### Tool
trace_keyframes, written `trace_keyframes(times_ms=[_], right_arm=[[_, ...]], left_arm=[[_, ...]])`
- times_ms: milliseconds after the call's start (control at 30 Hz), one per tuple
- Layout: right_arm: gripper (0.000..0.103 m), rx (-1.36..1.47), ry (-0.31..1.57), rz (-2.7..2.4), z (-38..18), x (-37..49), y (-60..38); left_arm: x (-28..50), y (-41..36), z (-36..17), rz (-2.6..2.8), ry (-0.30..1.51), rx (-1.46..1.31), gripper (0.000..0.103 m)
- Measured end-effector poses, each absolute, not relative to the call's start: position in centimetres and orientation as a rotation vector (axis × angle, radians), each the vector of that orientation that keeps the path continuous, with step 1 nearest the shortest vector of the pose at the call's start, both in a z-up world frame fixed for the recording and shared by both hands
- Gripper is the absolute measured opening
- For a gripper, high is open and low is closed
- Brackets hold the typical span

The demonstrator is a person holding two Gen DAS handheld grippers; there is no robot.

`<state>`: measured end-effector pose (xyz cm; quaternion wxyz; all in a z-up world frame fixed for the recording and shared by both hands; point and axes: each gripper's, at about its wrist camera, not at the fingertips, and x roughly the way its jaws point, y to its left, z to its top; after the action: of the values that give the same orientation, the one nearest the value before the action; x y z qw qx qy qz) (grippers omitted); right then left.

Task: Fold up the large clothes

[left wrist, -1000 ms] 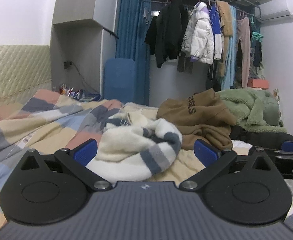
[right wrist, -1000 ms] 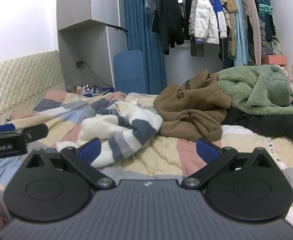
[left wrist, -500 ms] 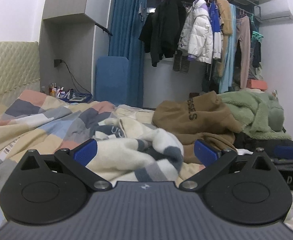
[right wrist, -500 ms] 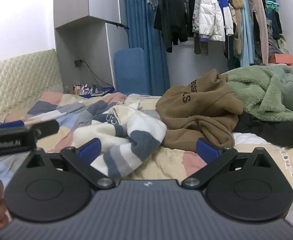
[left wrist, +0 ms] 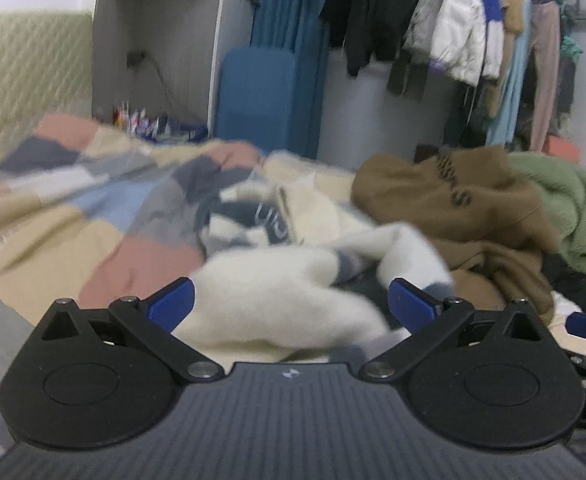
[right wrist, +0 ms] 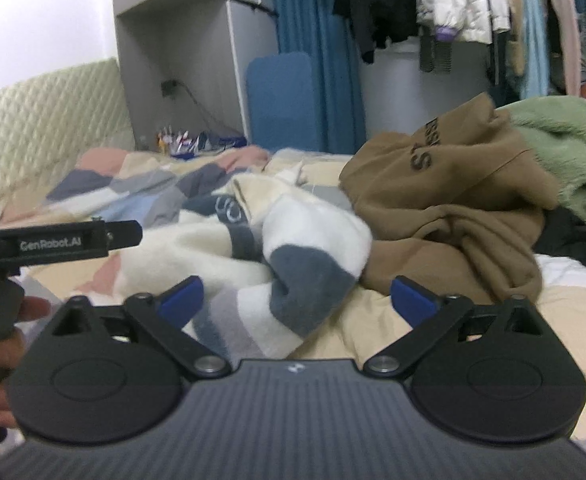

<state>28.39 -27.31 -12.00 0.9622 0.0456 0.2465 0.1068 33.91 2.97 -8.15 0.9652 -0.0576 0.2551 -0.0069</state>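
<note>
A crumpled cream sweater with grey and navy stripes [left wrist: 285, 304] lies on the bed just ahead of both grippers; it also shows in the right wrist view [right wrist: 293, 248]. My left gripper [left wrist: 291, 306] is open, its blue pads on either side of the sweater's near bulge, low over it. My right gripper [right wrist: 297, 300] is open and empty, with the sweater's striped sleeve end between its pads. The left gripper's body [right wrist: 53, 242] shows at the left of the right wrist view. The left wrist view is blurred.
A brown hoodie [right wrist: 453, 208] is heaped right of the sweater, with a green fleece [right wrist: 565, 152] and dark cloth behind it. A patchwork quilt [left wrist: 73, 220] covers the bed. A padded headboard [right wrist: 45, 120], a blue panel and hanging clothes [right wrist: 453, 0] stand at the back.
Both grippers have moved forward and lower toward the striped sweater, which now fills more of each view. Both stay open.
</note>
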Motion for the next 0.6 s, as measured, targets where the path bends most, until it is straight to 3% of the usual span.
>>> trace_keyframes(times_ms=[267,500,567,600], right_arm=[[0.088,0.106,0.489,0.310,-16.7,33.6,-26.8],[0.088,0.132,0.473,0.306,-20.5,36.1,-26.6],[0.077,0.134,0.464,0.325,-21.0,36.0,-26.6],[0.066,0.140,0.471,0.338,-21.2,36.0,-26.6]], left_arm=[[40.1,5.4,-15.6,0.053,0.588,-0.163,0.103],[41.8,5.9,-18.1,0.044,0.561,-0.214,0.103],[41.9,5.9,-18.5,0.042,0.562,-0.237,0.103],[42.0,5.9,-18.7,0.038,0.566,-0.247,0.103]])
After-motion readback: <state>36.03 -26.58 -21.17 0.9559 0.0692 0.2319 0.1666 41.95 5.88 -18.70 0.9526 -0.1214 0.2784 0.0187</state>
